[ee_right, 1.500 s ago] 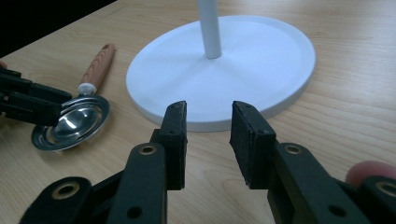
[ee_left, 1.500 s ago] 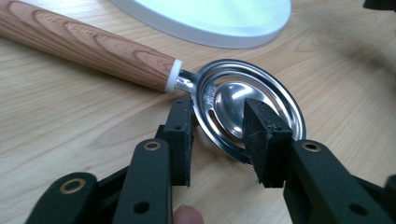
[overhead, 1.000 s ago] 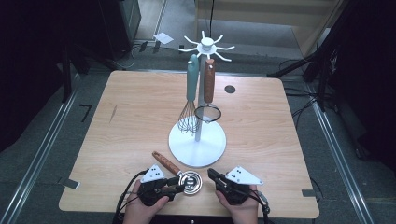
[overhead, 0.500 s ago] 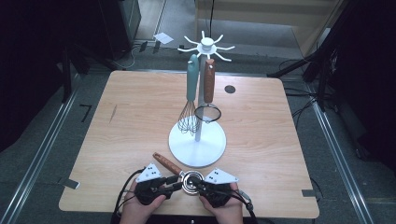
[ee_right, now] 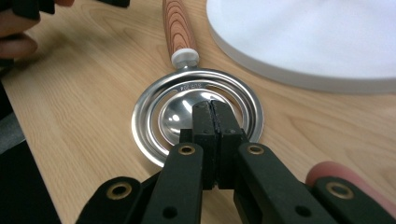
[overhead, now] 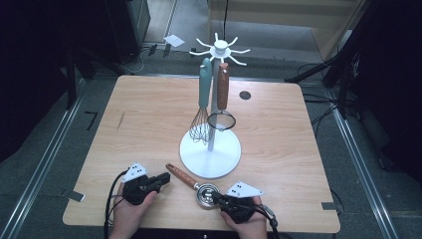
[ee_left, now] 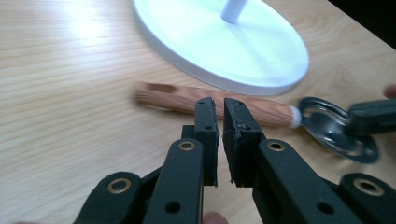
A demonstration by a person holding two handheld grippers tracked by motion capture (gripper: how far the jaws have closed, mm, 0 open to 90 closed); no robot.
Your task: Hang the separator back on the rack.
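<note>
A utensil with a wooden handle (overhead: 181, 175) and a round ringed metal head (overhead: 206, 194) lies flat near the table's front edge. My left gripper (overhead: 164, 178) sits just left of the handle (ee_left: 187, 97). Its jaws have just been closing to a thin slit, with nothing between them. My right gripper (overhead: 216, 196) is shut, its tips (ee_right: 215, 115) over the middle of the metal head (ee_right: 154, 116). Whether they touch it I cannot tell. Behind stands a white rack (overhead: 210, 154) with a teal-handled whisk (overhead: 204, 84) and a brown-handled strainer (overhead: 222, 87) hanging on it.
The rack's wide round base (ee_left: 224, 42) lies close behind the utensil. The table's front edge (overhead: 199, 230) is just under both hands. A small dark hole (overhead: 244, 94) marks the far right of the wooden tabletop (overhead: 124, 124).
My left gripper has drawn back to the left, away from the metal head, and its jaws have closed. My right gripper has shifted a little left onto the head. The utensil has stayed put.
</note>
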